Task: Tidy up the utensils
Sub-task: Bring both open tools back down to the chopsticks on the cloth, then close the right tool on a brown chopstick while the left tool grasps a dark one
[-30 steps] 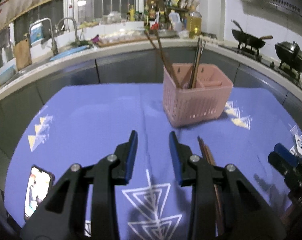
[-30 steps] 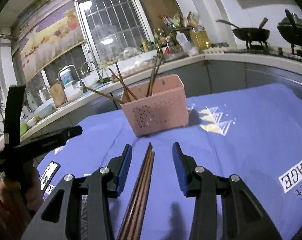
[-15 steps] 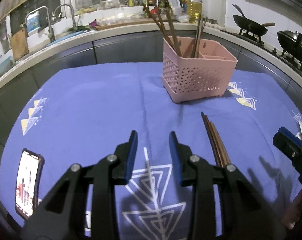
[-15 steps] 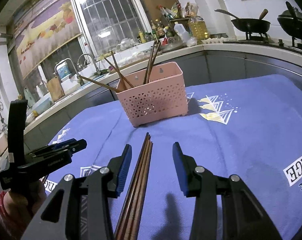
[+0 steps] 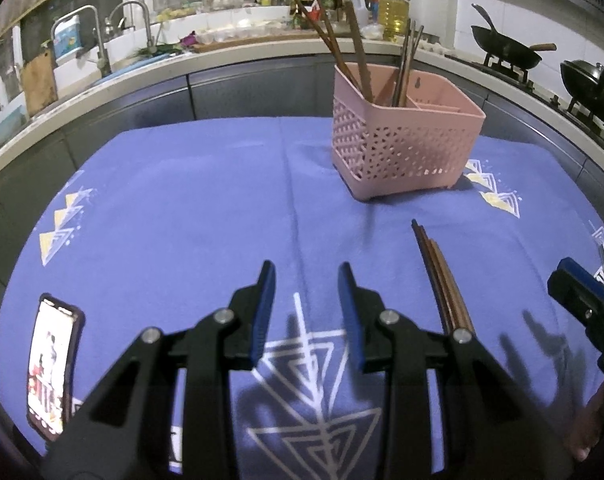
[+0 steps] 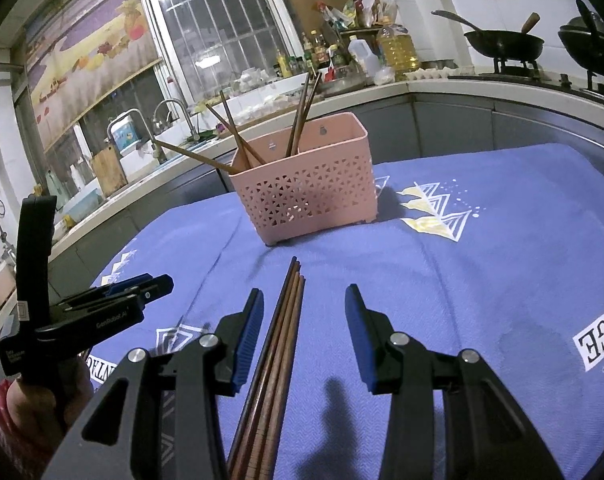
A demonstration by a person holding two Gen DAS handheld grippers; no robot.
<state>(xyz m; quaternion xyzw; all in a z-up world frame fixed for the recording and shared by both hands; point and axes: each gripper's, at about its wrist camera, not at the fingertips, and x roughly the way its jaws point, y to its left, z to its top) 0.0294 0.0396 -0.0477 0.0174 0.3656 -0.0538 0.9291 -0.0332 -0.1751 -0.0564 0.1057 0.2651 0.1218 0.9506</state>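
Observation:
A bundle of dark wooden chopsticks point(image 6: 284, 328) lies flat on the blue tablecloth point(image 6: 481, 280), pointing at the pink perforated basket point(image 6: 305, 192). Several chopsticks stand slanted in that basket. My right gripper point(image 6: 305, 296) hovers open astride the bundle, pads clear of it on both sides. My left gripper point(image 5: 305, 280) is open and empty over the cloth, left of the chopsticks point(image 5: 441, 280) and short of the basket point(image 5: 405, 148). A hand holds it at the lower left of the right wrist view.
A phone point(image 5: 50, 364) lies screen up near the cloth's left edge. Behind the table runs a counter with a sink and taps point(image 5: 102, 40), bottles point(image 6: 395, 48) and two woks point(image 5: 505, 50) on a stove.
My left gripper has sunk and tipped down toward the cloth, so the basket sits higher in its view. The right gripper stays over the chopsticks.

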